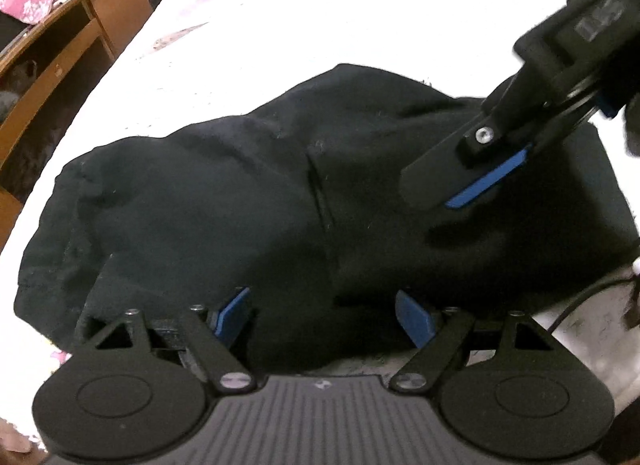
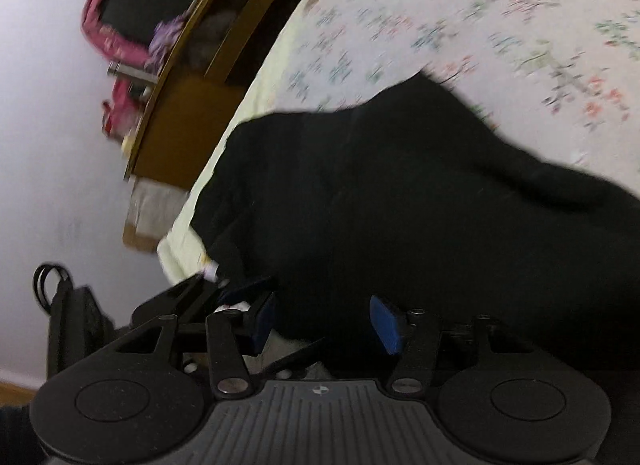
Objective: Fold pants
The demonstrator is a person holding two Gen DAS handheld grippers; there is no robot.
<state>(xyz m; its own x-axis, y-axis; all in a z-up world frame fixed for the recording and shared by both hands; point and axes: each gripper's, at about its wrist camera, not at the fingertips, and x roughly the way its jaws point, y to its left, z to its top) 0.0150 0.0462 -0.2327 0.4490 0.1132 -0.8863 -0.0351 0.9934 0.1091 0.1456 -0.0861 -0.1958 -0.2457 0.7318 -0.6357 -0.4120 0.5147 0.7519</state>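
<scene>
Black pants [image 1: 240, 205] lie bunched in a folded heap on the pale bedspread [image 1: 320, 25]. My left gripper [image 1: 324, 315] hangs over the heap's near edge, its blue pads [image 1: 234, 313] wide apart and pressing on nothing: open. My right gripper [image 1: 428, 195] comes in from the upper right and hovers above the right part of the pants, casting a shadow on them. In the right wrist view the pants [image 2: 400, 205] fill the middle, and my right gripper [image 2: 325, 323] has its pads [image 2: 386, 325] apart with no cloth pinched between them.
A wooden cabinet [image 1: 80, 37] stands along the bed's left side, also seen in the right wrist view [image 2: 180, 125]. Pink bags [image 2: 108, 41] sit beyond it. A thin dark cable [image 1: 580, 301] lies on the bed at the right. The flowered bedspread [image 2: 440, 5] stretches beyond the pants.
</scene>
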